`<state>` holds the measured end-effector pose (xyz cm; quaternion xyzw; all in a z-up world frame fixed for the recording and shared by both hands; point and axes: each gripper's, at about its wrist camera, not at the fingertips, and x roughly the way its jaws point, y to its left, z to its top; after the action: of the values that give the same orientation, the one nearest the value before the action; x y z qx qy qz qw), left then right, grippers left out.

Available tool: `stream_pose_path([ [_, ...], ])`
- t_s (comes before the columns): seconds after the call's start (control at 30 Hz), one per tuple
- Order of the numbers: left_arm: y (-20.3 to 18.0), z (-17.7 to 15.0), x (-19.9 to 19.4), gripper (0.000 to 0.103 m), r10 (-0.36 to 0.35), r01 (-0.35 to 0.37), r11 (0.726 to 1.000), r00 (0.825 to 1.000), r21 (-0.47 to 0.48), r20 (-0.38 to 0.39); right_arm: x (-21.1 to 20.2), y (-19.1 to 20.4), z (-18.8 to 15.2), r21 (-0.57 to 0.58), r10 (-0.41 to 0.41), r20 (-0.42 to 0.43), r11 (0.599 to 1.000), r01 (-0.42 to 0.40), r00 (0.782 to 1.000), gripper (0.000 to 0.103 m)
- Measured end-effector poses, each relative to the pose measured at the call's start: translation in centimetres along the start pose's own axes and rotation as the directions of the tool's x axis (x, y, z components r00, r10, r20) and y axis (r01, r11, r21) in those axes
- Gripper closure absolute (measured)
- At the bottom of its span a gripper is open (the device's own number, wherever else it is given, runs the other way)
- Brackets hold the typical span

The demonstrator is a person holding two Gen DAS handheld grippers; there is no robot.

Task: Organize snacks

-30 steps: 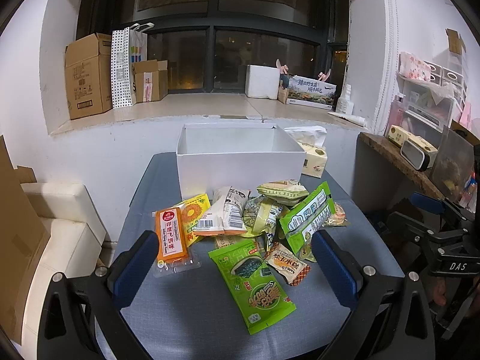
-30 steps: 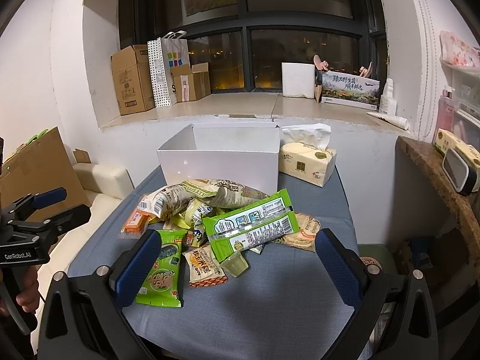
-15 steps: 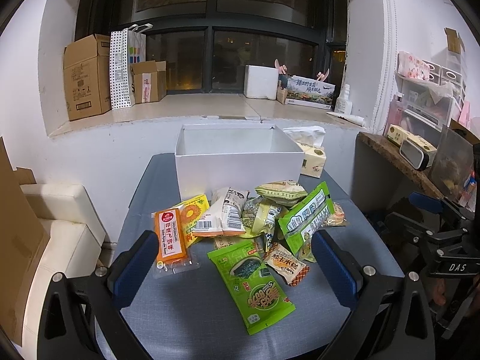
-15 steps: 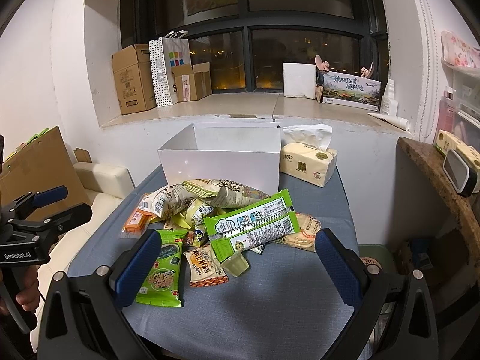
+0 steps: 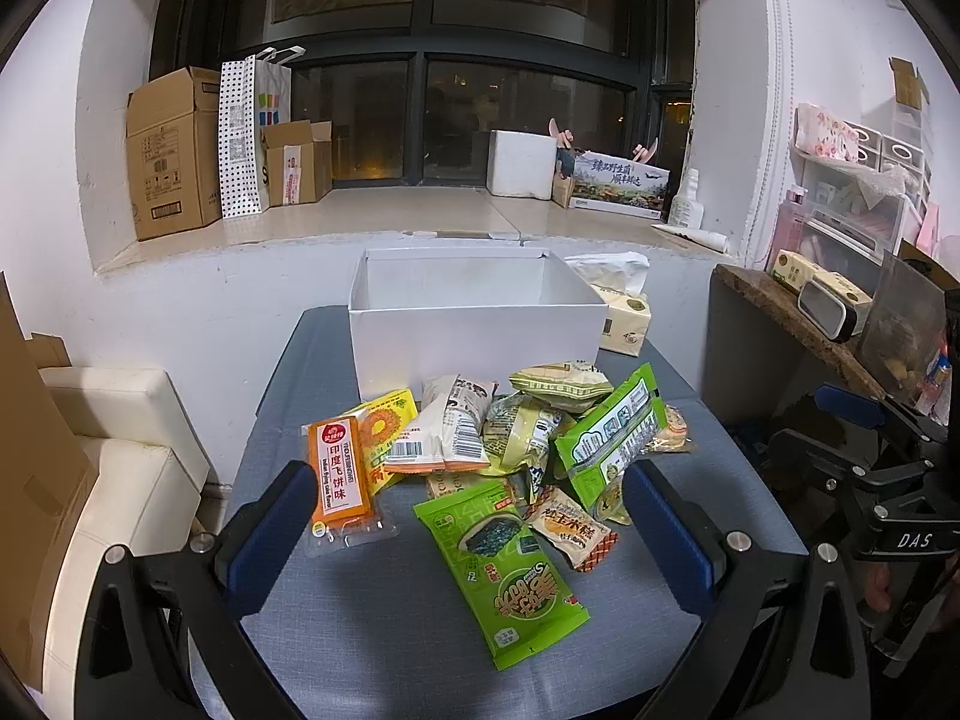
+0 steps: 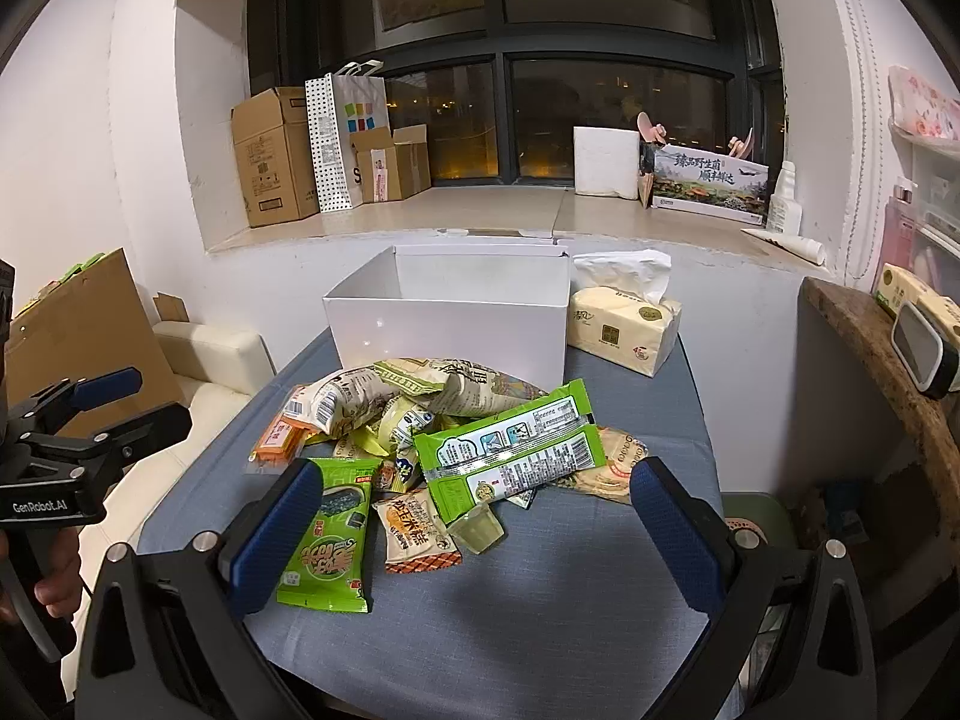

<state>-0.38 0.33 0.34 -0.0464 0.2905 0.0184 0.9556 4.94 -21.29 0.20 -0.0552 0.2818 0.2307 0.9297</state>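
Heap of snack packets (image 5: 510, 456) spread over the middle of the blue-grey table (image 5: 372, 648), just near of an open white box (image 5: 474, 330) at the far end (nothing visible inside from either view). Nearest in the left wrist view: a green seaweed packet (image 5: 504, 564) lying flat, with a small orange-edged corn cake packet (image 5: 570, 528) touching its right side. On the left of the heap, an orange flatbread packet (image 5: 339, 477) overlapping a yellow one (image 5: 384, 438). On the right, a long green packet (image 5: 612, 438) propped tilted over other wrappers; in the right wrist view the same long green packet (image 6: 510, 450) lies across the middle, with a small jelly cup (image 6: 477, 531) just near of it. A pack of tissues (image 6: 624, 324) just right of the box, on the table's far right corner.

Left gripper (image 5: 471, 531) spread wide, holding nothing, hovering above the near part of the table with the seaweed packet between its fingers (image 5: 270, 534). Right gripper (image 6: 474, 534) likewise spread wide and empty, above the near edge of the heap. Cardboard boxes (image 5: 174, 150) and a dotted paper bag (image 5: 255, 132) on the windowsill beyond, far left.
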Motion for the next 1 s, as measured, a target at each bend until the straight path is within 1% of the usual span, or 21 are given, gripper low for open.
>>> stream_pose_path([
  [0.1,0.0,0.0,0.0,0.0,0.0,0.0,1.0,1.0,-0.002,0.001,0.0,0.0,0.0,0.0,0.0,-0.001,1.0,0.0,1.0,0.0],
  [0.27,0.2,0.0,0.0,0.0,-0.02,0.02,1.0,1.0,-0.01,0.001,0.0,0.0,-0.1,0.003,0.0,-0.003,1.0,0.0,1.0,0.0],
  [0.4,0.0,0.0,-0.1,0.0,-0.008,0.008,1.0,1.0,0.003,0.011,0.1,0.0,-0.1,0.003,0.0,-0.005,1.0,0.0,1.0,0.0],
  [0.6,0.4,-0.1,0.0,0.0,0.005,-0.004,1.0,0.999,-0.019,0.032,0.3,0.0,-0.2,0.006,0.012,-0.005,1.0,-0.012,1.0,0.0],
  [0.73,0.4,-0.4,-0.4,0.0,0.041,-0.041,0.999,0.995,-0.003,0.096,0.9,0.1,0.0,-0.002,0.026,-0.013,1.0,-0.026,1.0,0.0],
  [0.83,-0.1,-0.8,-0.9,0.0,0.082,-0.089,0.995,0.984,0.04,0.16,2.4,0.6,0.3,-0.033,0.055,-0.033,0.998,-0.056,0.998,0.0],
  [0.87,-0.2,-0.9,-0.8,0.0,0.087,-0.096,0.994,0.984,0.053,0.156,3.2,0.9,0.5,-0.047,0.065,-0.042,0.997,-0.067,0.997,0.0],
  [0.9,-0.2,-0.9,-0.6,0.0,0.08,-0.089,0.994,0.988,0.057,0.133,4.1,1.1,0.7,-0.061,0.078,-0.052,0.995,-0.081,0.996,0.0],
  [1.0,0.2,-0.9,-0.1,0.0,0.057,-0.06,0.998,0.995,0.032,0.086,7.3,1.9,1.3,-0.088,0.106,-0.083,0.99,-0.114,0.991,0.0],
])
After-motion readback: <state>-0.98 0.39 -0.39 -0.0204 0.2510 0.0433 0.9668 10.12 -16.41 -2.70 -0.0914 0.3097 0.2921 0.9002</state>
